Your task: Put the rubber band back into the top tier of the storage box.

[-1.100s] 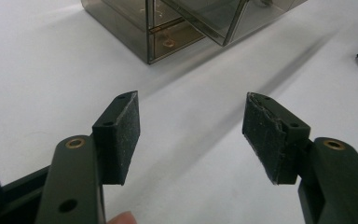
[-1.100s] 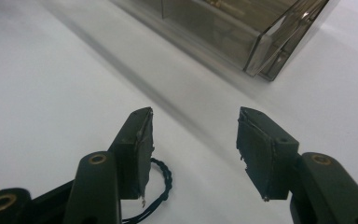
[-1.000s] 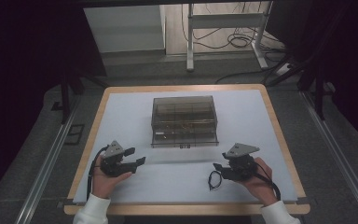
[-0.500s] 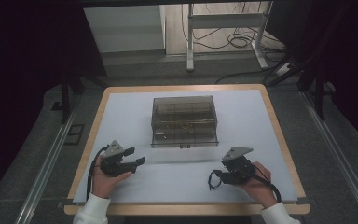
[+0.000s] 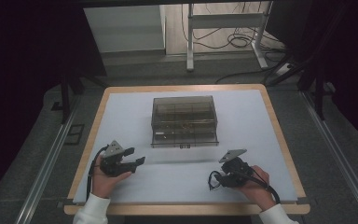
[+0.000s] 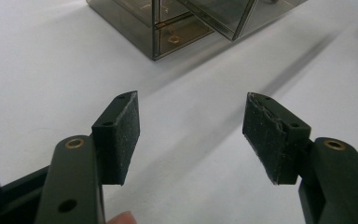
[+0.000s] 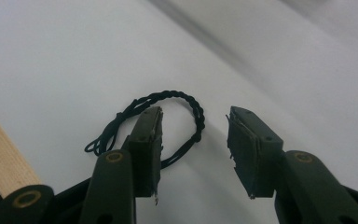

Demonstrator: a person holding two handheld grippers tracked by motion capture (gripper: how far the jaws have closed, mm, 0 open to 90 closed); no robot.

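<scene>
White mat point(image 5: 242, 121) covers wooden-rimmed table point(image 5: 279, 126); grey floor point(image 5: 345, 168) around.

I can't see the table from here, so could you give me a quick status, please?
Left gripper open, idle. Right gripper open, jaws just closing around black braided cord loop on white mat. Nothing in the way.

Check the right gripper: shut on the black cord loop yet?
Not yet. The right gripper has been closing, but its jaws stand apart around the cord loop, unpinched on the table.
</scene>
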